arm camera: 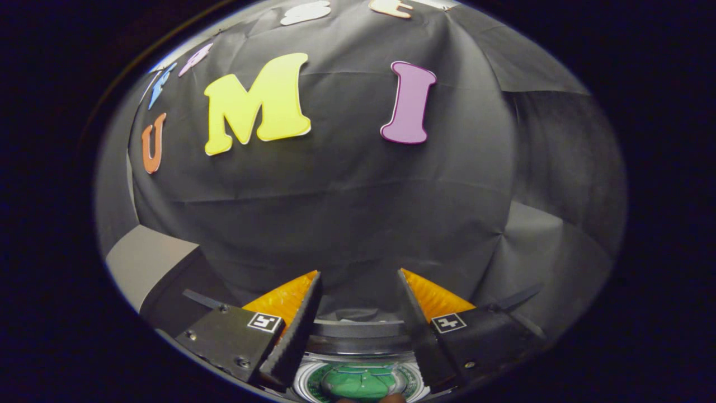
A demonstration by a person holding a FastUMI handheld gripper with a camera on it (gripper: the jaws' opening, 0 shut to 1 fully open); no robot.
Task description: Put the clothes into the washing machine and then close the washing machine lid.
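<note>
While the tool (358, 274) is raised toward the booth's black cloth wall (358, 190), its two fingers (291, 330) stand spread well apart with nothing gripped between them; the gap between the fingertips frames bare cloth. Each finger carries a small square black-and-white marker (264, 322) on its upper face, and thin dark struts angle outward from both finger bases.

Below and between the finger bases sits the washing machine (358, 330), seen from above as a dark, curved rim with a round opening beneath it. The opening is ringed by a pale circular band (306, 380) with green patterning just inside it. Within that ring lies a green mass (358, 383), which appears to be the clothes resting in the drum; its shape and folds are too small and too cut off to tell apart. Whether a lid stands over the opening cannot be told, though the green contents are visible through or past it.

To the left of the left finger, a light grey slanted panel (148, 263) meets a darker surface beside the cloth wall. The cloth hangs in broad creases, with a seam running down on the right side.
</note>
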